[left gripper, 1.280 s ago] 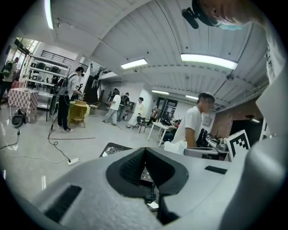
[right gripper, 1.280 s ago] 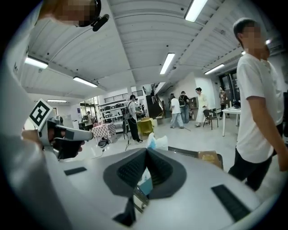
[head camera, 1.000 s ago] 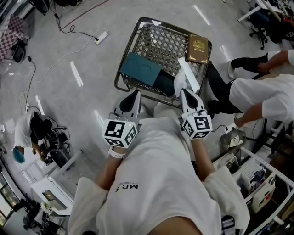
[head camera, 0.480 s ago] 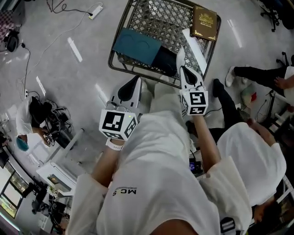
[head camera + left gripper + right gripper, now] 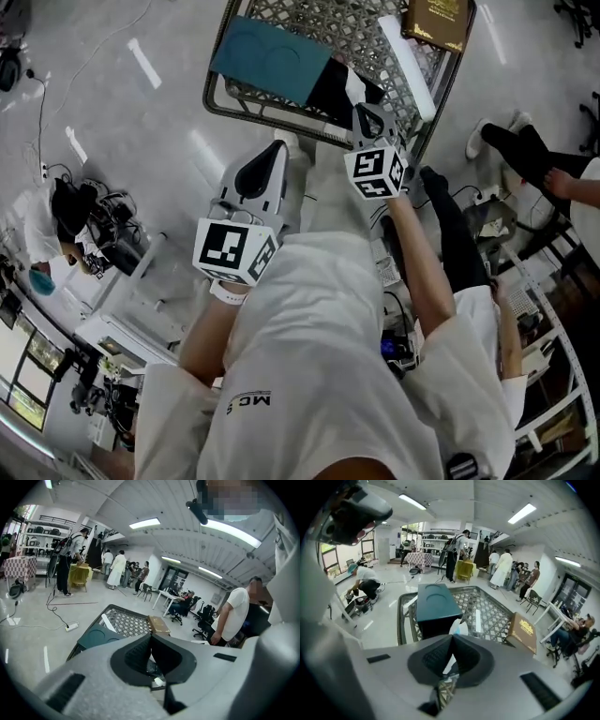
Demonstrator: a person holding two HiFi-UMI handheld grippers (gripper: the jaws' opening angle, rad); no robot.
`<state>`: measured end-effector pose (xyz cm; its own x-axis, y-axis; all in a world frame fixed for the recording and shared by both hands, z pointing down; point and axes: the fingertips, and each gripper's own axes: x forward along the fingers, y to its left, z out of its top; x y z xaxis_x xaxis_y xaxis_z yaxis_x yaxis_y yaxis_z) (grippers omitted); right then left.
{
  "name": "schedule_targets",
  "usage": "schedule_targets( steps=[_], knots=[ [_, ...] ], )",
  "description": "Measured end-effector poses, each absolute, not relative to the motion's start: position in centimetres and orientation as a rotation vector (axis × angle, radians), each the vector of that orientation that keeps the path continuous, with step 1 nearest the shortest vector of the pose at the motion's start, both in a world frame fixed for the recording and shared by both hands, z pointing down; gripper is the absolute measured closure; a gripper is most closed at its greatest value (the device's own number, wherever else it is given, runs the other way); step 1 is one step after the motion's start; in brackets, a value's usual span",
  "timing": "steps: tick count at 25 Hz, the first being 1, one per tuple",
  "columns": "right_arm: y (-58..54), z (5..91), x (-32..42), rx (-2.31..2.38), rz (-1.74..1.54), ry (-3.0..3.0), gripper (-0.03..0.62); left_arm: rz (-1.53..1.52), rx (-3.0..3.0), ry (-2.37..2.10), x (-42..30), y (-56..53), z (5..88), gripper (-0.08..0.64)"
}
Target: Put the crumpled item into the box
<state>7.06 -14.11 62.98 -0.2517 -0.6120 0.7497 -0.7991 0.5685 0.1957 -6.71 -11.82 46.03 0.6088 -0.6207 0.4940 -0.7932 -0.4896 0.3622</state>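
Observation:
A teal box with a dark side lies on a metal lattice table; the right gripper view shows the box straight ahead. My right gripper is shut on a crumpled white item, which sticks out past the jaw tips at the table's near edge, just right of the box. In the head view a bit of the white item shows beyond the tips. My left gripper hangs lower, short of the table's near edge, its jaws shut with nothing in them.
A brown book lies at the table's far right corner, with a white tube beside it. A person's black-trousered legs are to the right. Another person crouches by equipment at the left. Cables run over the floor.
My right gripper has moved forward with the crumpled item, from near my body to the table's edge by the box. The left gripper has stayed back.

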Motion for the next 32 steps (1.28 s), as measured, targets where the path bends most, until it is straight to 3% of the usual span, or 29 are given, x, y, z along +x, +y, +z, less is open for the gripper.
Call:
schedule_targets(
  steps=[9, 18, 32],
  knots=[
    [-13.4, 69.2, 4.6, 0.906, 0.439, -1.928, 0.561, 0.409, 2.219, -1.105, -6.6, -11.6, 48.6, 0.537],
    [-13.9, 68.2, 4.5, 0.975, 0.631, -1.967, 0.549, 0.407, 2.230, -1.088, -7.2, -11.6, 48.5, 0.537],
    [-15.0, 51.8, 7.0, 1.349, 0.572, -2.103, 0.549, 0.281, 2.388, -1.013, -8.0, -11.6, 40.8, 0.537]
  ],
)
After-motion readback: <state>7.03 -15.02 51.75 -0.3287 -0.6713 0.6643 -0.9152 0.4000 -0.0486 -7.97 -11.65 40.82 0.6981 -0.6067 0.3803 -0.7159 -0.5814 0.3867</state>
